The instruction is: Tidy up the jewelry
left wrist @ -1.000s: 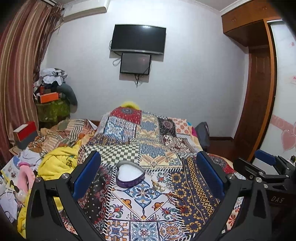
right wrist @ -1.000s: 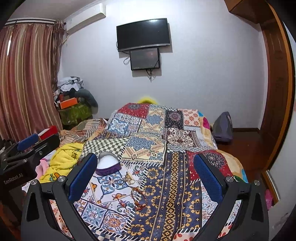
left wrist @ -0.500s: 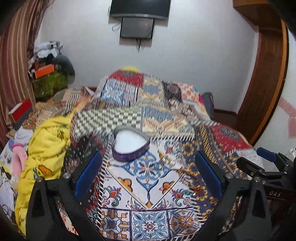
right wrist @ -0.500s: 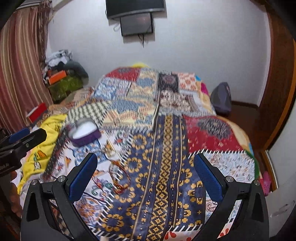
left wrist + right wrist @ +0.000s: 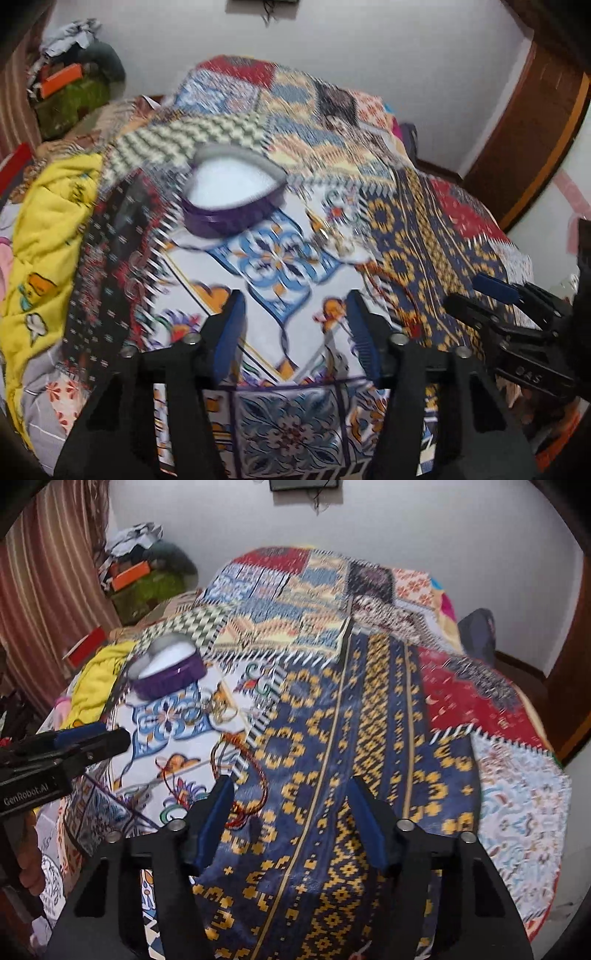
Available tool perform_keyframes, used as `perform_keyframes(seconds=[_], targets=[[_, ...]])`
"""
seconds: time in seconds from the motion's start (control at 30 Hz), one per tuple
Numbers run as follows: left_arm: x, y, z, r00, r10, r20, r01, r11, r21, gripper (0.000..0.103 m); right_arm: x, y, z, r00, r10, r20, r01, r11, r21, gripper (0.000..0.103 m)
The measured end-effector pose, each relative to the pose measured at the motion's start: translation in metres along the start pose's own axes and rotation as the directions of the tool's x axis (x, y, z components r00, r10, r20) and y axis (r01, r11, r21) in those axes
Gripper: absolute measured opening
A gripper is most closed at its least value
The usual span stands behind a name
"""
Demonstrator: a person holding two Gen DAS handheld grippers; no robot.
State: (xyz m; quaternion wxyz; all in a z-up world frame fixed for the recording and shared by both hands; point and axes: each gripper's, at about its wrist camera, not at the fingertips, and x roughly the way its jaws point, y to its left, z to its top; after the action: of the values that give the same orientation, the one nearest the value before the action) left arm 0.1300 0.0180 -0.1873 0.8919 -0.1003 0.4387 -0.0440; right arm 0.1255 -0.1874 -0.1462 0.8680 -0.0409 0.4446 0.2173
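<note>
Bed (image 5: 424, 229), patchwork cover: purple heart-shaped box (image 5: 232, 199) open; red cord bracelet (image 5: 240, 775), gold rings (image 5: 221, 710), blurred. Left gripper (image 5: 295, 325), right gripper (image 5: 291, 808): fingers just narrowed, half-open, empty.

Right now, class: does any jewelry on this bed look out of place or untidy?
Yes. A red string bracelet lies loose and tangled on the patterned bedspread, and a few thin bangles lie scattered beside the purple heart-shaped box rather than in it. The box itself looks empty.
</note>
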Motion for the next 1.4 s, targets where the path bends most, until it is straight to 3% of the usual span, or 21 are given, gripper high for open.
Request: perform_keyframes(seconds=[0.2, 0.43, 0.53, 0.7, 0.83, 0.93, 1.07, 1.4], targets=[[0.014, -0.013, -0.011, 0.992, -0.099, -0.078, 0.099, 0.995, 0.004, 0.035, 0.009, -0.002, -0.006, 0.998, 0.051, -0.042, -0.05, 0.999, 0.002, 0.05], [0.029, -0.027, -0.016, 0.98, -0.155, -0.128, 0.159, 0.987, 0.023, 0.025, 0.013, -0.001, -0.009, 0.995, 0.078, -0.062, -0.077, 0.997, 0.011, 0.048], [0.036, -0.028, -0.015, 0.977, -0.166, -0.132, 0.169, 0.986, 0.014, 0.021, 0.014, 0.0, -0.008, 0.993, 0.101, -0.066, -0.1, 0.995, 0.013, 0.048], [0.046, -0.024, -0.011, 0.974, -0.187, -0.126, 0.186, 0.982, -0.018, 0.002, 0.021, 0.003, -0.003, 0.988, 0.132, -0.083, -0.131, 0.991, 0.019, 0.047], [0.045, -0.019, -0.011, 0.971, -0.206, -0.118, 0.202, 0.978, -0.044, 0.0, 0.035, 0.006, 0.002, 0.982, 0.153, -0.113, -0.15, 0.988, 0.031, 0.048], [0.039, -0.015, -0.012, 0.979, -0.179, -0.097, 0.176, 0.984, -0.039, 0.0, 0.041, 0.011, 0.003, 0.98, 0.155, -0.127, -0.154, 0.988, 0.023, 0.047], [0.032, -0.007, -0.011, 0.986, -0.15, -0.078, 0.147, 0.988, -0.037, 0.0, 0.047, 0.017, 0.003, 0.984, 0.13, -0.124, -0.131, 0.991, -0.006, 0.037], [0.02, -0.001, -0.009, 0.989, -0.141, -0.043, 0.139, 0.989, -0.042, 0.0, 0.048, 0.006, 0.006, 0.988, 0.115, -0.099, -0.109, 0.992, 0.061, 0.009]])
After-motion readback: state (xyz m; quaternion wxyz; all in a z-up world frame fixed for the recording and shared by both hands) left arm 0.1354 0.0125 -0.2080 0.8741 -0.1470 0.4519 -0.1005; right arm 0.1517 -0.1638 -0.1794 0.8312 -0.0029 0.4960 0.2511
